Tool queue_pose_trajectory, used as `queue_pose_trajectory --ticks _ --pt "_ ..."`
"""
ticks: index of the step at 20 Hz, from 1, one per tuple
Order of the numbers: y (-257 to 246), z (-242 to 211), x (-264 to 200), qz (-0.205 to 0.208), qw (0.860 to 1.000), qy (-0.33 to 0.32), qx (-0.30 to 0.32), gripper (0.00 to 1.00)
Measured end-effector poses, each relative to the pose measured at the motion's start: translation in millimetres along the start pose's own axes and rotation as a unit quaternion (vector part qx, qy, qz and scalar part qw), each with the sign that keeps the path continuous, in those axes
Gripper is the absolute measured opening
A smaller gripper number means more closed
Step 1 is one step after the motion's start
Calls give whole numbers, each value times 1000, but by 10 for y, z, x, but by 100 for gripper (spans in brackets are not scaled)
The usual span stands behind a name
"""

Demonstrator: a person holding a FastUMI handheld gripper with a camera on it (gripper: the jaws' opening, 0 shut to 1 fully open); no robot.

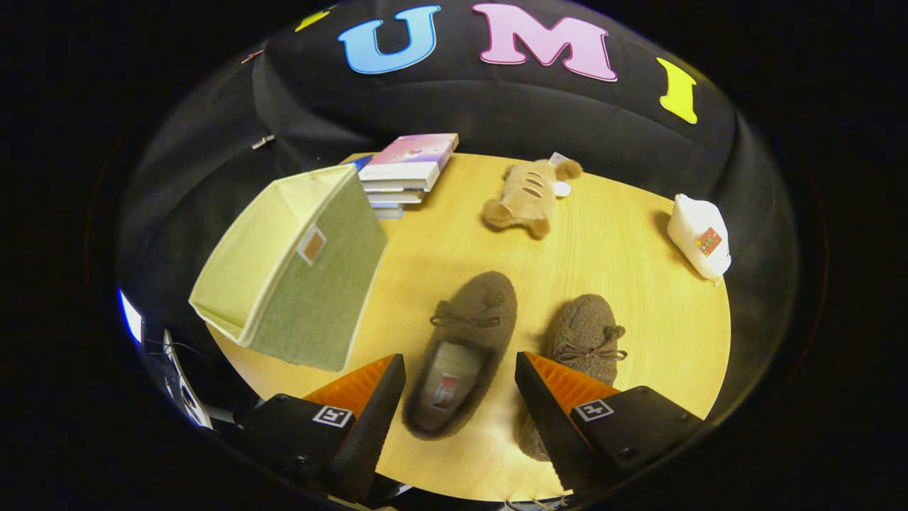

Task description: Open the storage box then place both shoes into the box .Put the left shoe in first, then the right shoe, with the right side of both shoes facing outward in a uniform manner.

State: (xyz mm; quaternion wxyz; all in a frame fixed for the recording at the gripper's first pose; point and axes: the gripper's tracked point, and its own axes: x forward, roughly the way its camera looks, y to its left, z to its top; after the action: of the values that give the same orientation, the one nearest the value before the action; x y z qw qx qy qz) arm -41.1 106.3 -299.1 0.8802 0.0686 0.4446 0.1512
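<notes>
The gripper [460, 380] hangs with fingers spread wide around the left slipper [464, 348]; right slipper [582, 341] beside, fabric storage box [298, 270] at left.

The gripper view looks steeply down from above onto a round, light wooden table [624, 241], with the gripper [460, 376] carrying the camera and its two fingers spread wide at the near side. It sits close over the table: a brown fuzzy slipper [464, 341] lies between the fingers, and a matching second slipper [585, 333] is partly covered by the right finger. The camera faces the booth's black cloth wall [511, 113] beyond the table's far rim. The fisheye lens bends the tabletop and takes in nearly all of it.
</notes>
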Motion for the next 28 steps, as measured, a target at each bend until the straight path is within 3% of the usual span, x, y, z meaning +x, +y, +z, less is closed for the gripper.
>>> queue_pose_trajectory --ticks 8,12,13,15,16,18,20,28 --pt "-178 -183 616 -33 999 35 -20 92" --pt "-219 -94 780 -58 998 18 -11 78" --pt "-238 -93 795 -67 998 14 -8 72" --pt "-282 -105 829 -85 996 12 0 46" --pt "-319 -109 832 -98 995 10 4 42" --pt "-422 -116 819 -122 992 9 7 23" --pt "-405 -120 796 -120 992 8 21 8" --pt "-295 186 308 -106 993 -21 35 8"
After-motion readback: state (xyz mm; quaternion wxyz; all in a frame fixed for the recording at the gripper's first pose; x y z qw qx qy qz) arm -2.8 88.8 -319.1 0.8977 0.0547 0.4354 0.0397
